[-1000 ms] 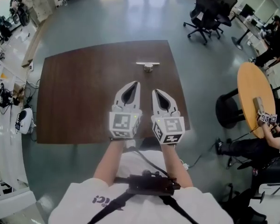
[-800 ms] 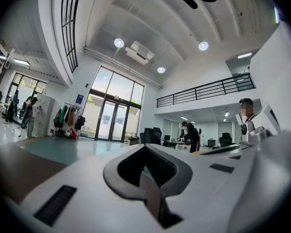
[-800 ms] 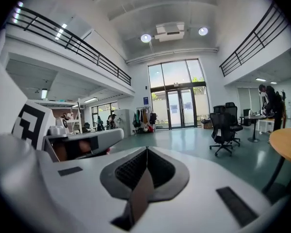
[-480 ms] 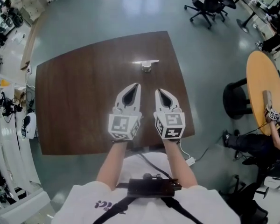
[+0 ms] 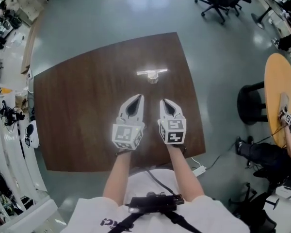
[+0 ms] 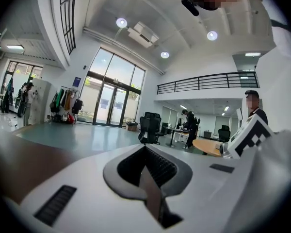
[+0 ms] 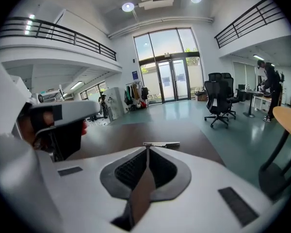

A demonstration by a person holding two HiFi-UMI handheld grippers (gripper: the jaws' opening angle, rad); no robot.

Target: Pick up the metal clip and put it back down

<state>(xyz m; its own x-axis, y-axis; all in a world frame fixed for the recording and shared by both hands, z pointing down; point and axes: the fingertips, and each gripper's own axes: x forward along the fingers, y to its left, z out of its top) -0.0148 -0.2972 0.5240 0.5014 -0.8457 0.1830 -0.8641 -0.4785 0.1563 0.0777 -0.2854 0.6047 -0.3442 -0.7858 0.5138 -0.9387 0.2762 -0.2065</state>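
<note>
Lowered since a second ago, the left hand-held gripper (image 5: 139,97) and right hand-held gripper (image 5: 163,101) hover side by side over the worktop (image 5: 77,106), jaws pressed together on nothing, because the metal clip (image 5: 152,74) lies untouched farther ahead, seemingly not yet approached.

A dark brown table (image 5: 77,110) stands on a glossy grey-green floor (image 5: 111,13). At the far right, black office chairs (image 5: 218,4) cluster together. A round wooden table (image 5: 276,91) sits at the right edge, with a black seat (image 5: 252,103) just beside it. A white power strip (image 5: 200,170) lies on the floor near the brown table's near right corner. White benches (image 5: 9,144) strewn with cables line the left side. Tall glass doors (image 7: 172,81) stand at the far end, and a railed balcony (image 7: 58,33) runs along the left wall.
</note>
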